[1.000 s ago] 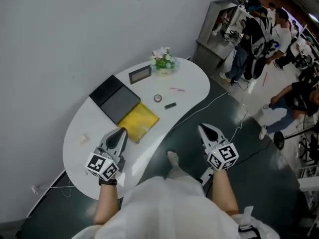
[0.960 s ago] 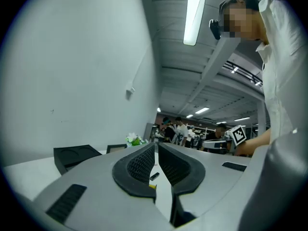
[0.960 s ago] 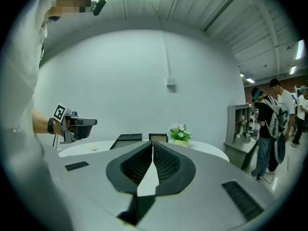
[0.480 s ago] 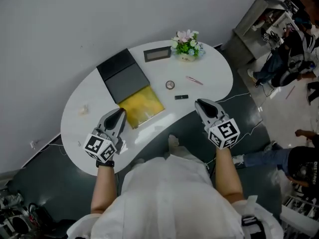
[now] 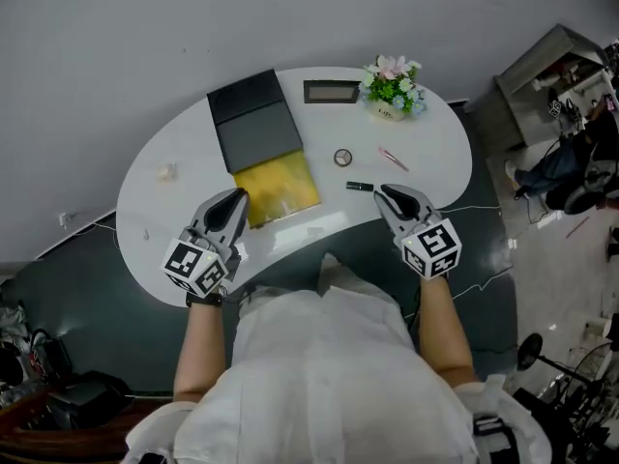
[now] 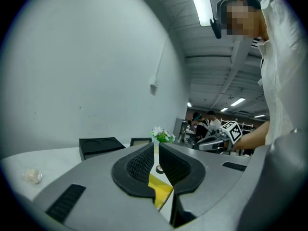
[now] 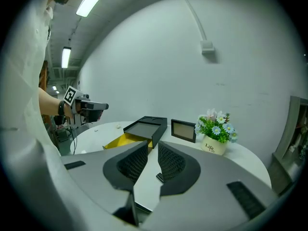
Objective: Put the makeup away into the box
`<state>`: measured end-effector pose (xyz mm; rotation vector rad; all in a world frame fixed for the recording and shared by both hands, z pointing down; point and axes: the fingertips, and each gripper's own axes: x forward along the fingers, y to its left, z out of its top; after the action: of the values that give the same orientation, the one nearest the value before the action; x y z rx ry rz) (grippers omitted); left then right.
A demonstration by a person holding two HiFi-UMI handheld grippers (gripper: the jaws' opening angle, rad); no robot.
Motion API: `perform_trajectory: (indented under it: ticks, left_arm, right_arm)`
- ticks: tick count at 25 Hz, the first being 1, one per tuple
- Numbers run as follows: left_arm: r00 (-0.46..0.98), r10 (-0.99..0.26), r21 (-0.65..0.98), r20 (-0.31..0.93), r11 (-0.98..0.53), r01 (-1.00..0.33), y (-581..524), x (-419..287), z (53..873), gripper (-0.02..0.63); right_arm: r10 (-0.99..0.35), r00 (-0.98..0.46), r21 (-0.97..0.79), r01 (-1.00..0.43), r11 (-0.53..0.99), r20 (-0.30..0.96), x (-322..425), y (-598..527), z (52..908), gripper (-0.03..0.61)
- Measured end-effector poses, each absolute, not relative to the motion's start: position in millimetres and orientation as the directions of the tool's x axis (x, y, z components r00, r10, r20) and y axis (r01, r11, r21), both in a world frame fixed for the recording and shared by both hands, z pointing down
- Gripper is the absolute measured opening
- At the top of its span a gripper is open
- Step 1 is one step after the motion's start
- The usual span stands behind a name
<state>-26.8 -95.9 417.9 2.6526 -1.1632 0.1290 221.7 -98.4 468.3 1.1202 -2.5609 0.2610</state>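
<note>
A black box point(image 5: 256, 124) lies open on the white table point(image 5: 193, 153), its yellow tray point(image 5: 279, 189) pulled out toward me. To the tray's right lie a round compact point(image 5: 342, 157), a pink pencil point(image 5: 392, 158) and a small black tube point(image 5: 360, 186). My right gripper point(image 5: 387, 194) hovers just right of the tube; its jaws are opening, a narrow gap shows, and nothing is between them point(image 7: 153, 145). My left gripper point(image 5: 235, 204) is shut and empty at the tray's near left corner, with the yellow tray point(image 6: 159, 189) showing below its tips.
At the table's back stand a flower pot point(image 5: 392, 87) and a small picture frame point(image 5: 331, 92). A small pale lump point(image 5: 167, 172) lies at the far left. A cable point(image 5: 474, 209) runs off the table's right edge, and a metal cabinet point(image 5: 546, 75) stands beyond.
Both grippers came forward and down to the table's near edge. The right one travelled farther, from over the floor to beside the black tube, and its jaws have parted slightly.
</note>
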Motion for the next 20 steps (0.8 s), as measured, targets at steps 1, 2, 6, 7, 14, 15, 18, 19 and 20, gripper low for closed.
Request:
perform_trajectory:
  ticks: [1,2,6,7,14,15,18,19,20]
  left_arm:
    - [0.671,-0.720,0.183,0.176,-0.646,-0.741,-95.0,-23.3,417.9,0.021]
    - [0.666,-0.725,0.181,0.176,-0.641,-0.746,-94.1,-19.6,417.8,0.021]
    - [0.654,-0.737,0.174,0.172,-0.631,-0.756,-91.2,-8.5,417.2,0.021]
    - [0.650,-0.740,0.173,0.174,-0.627,-0.760,-89.7,-8.3,418.2,0.021]
    - [0.622,-0.760,0.173,0.190,-0.598,-0.783,-89.2,-22.5,427.9,0.021]
    - [0.620,-0.761,0.175,0.191,-0.595,-0.784,-90.0,-23.9,430.1,0.021]
    - [0.622,-0.758,0.187,0.197,-0.593,-0.783,-91.7,-22.7,437.6,0.021]
    - [0.626,-0.754,0.190,0.201,-0.597,-0.780,-92.3,-20.6,440.1,0.021]
    - [0.630,-0.749,0.191,0.205,-0.600,-0.776,-93.0,-18.4,442.5,0.021]
  right_arm:
    - [-0.665,-0.646,-0.035,-0.727,0.686,0.374,222.8,-100.2,469.3,0.048]
    - [-0.655,-0.656,-0.036,-0.716,0.697,0.377,224.1,-102.1,470.3,0.049]
    - [-0.612,-0.680,-0.027,-0.678,0.735,0.403,227.9,-109.3,477.9,0.068]
    - [-0.601,-0.684,-0.023,-0.667,0.744,0.413,227.6,-110.2,480.7,0.075]
    - [-0.519,-0.690,0.025,-0.590,0.807,0.505,213.7,-119.0,502.8,0.083]
    - [-0.507,-0.689,0.032,-0.577,0.816,0.517,211.2,-120.1,506.3,0.083]
    - [-0.469,-0.675,0.050,-0.541,0.839,0.569,207.9,-122.0,519.4,0.084]
    - [-0.457,-0.670,0.054,-0.530,0.846,0.586,207.6,-122.9,523.5,0.084]
    - [-0.446,-0.664,0.059,-0.519,0.853,0.600,207.2,-124.1,527.0,0.084]
